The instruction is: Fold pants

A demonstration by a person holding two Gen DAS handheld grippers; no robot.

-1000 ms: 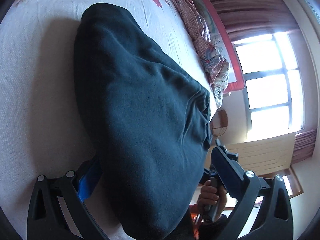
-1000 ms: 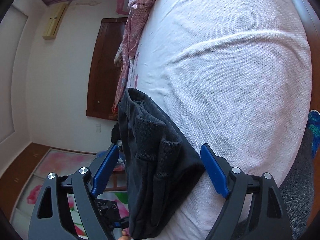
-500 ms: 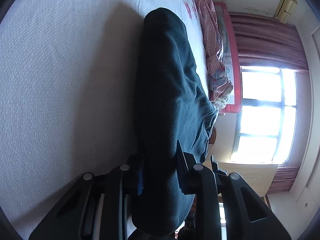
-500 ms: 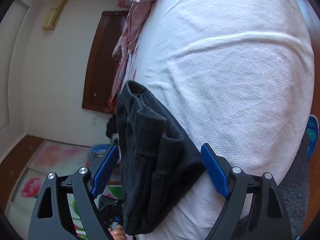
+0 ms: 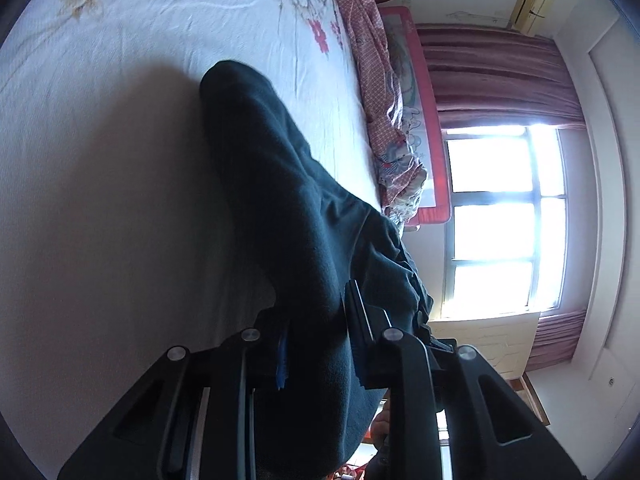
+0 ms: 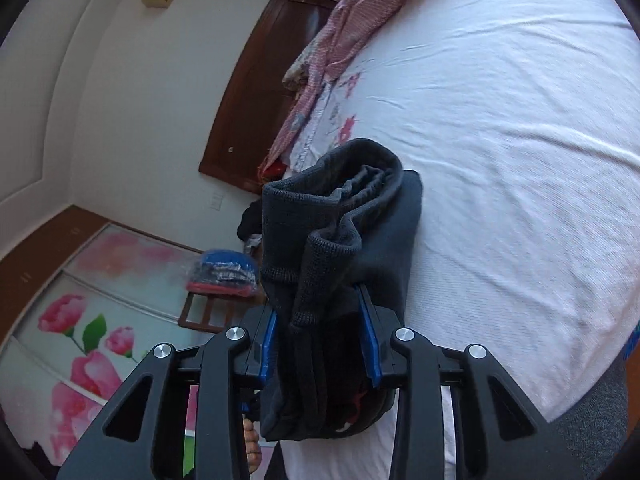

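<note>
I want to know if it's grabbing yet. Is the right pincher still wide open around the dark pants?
No, the right gripper is shut on the pants, both blue pads pressing the bunched cloth.

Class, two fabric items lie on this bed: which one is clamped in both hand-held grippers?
The dark pants, pinched by the left hand-held gripper and right hand-held gripper. The pink patterned cloth lies untouched along the bed's far edge.

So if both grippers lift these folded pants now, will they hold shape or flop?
Probably flop: the pants are thick, soft knit, bunching between the right gripper. Unlikely to slip, since the left gripper also pinches them.
</note>
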